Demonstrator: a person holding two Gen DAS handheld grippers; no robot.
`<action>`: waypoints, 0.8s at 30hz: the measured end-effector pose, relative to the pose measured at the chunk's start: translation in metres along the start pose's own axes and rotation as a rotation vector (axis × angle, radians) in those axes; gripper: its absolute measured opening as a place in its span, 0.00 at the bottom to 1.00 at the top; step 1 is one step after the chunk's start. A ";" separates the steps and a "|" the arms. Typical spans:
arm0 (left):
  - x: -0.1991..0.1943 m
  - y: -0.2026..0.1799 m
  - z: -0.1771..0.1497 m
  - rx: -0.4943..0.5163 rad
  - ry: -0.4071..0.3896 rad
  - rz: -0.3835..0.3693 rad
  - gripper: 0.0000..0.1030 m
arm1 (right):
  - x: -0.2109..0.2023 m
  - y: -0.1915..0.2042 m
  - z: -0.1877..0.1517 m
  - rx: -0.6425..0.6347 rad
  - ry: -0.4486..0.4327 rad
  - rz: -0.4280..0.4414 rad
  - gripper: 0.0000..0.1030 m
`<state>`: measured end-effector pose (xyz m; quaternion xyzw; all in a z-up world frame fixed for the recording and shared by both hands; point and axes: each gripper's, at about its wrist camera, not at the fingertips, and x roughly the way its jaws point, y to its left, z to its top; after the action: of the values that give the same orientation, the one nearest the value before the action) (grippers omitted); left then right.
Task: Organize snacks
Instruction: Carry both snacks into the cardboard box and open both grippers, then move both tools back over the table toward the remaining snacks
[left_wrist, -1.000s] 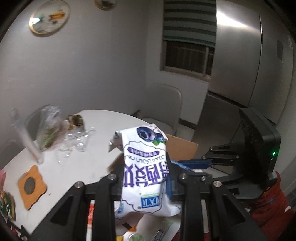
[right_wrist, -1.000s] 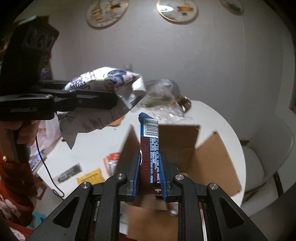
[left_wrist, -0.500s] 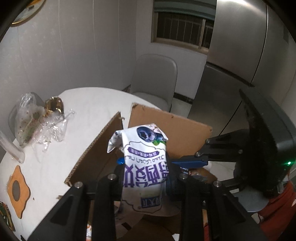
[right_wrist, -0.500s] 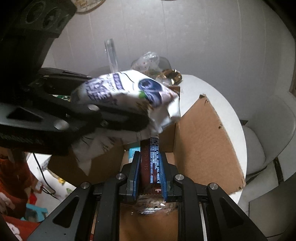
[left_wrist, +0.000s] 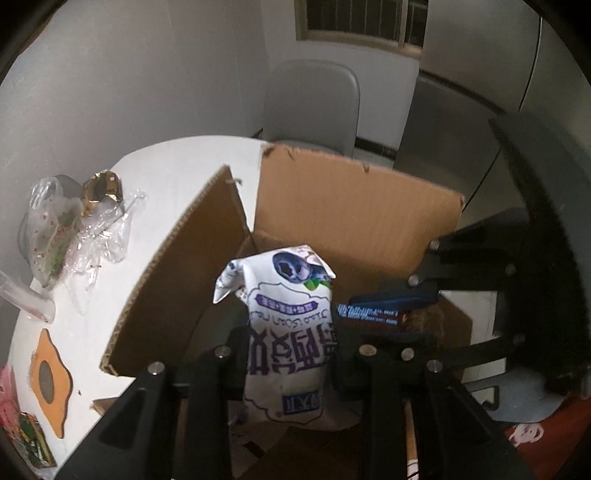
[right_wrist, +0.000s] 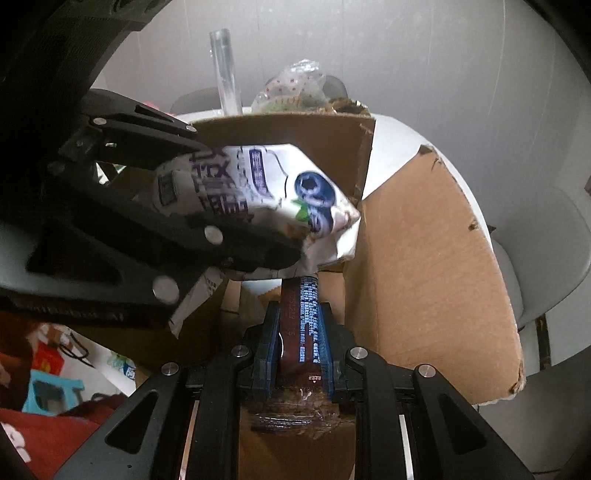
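Note:
My left gripper is shut on a white pouch with purple print and a blueberry picture, held over the open cardboard box. In the right wrist view the same pouch hangs from the left gripper just above my right gripper. My right gripper is shut on a dark brown snack bar with blue text, its tip pointing down into the box. The bar also shows beside the pouch in the left wrist view.
The box stands on a round white table with its flaps up. Crumpled clear plastic bags, an orange wooden coaster and a clear tube lie on the table. A grey chair stands behind it.
Both grippers have come down and forward over the open box with their snacks still held. The pouch now hangs directly above the bar, inside the box's flaps.

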<state>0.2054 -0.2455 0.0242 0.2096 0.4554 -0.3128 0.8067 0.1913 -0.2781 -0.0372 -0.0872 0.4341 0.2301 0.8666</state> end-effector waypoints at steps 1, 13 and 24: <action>0.001 0.000 0.000 0.002 0.004 0.001 0.27 | 0.002 0.000 0.001 -0.002 0.007 -0.001 0.14; -0.021 0.011 0.001 -0.016 -0.081 0.034 0.62 | 0.011 -0.002 0.010 -0.006 0.023 -0.002 0.27; -0.085 0.021 -0.019 -0.070 -0.218 0.046 0.81 | -0.016 0.011 0.012 -0.005 -0.052 -0.036 0.55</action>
<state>0.1754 -0.1921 0.0890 0.1565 0.3704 -0.2990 0.8654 0.1862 -0.2697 -0.0166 -0.0914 0.4092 0.2178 0.8813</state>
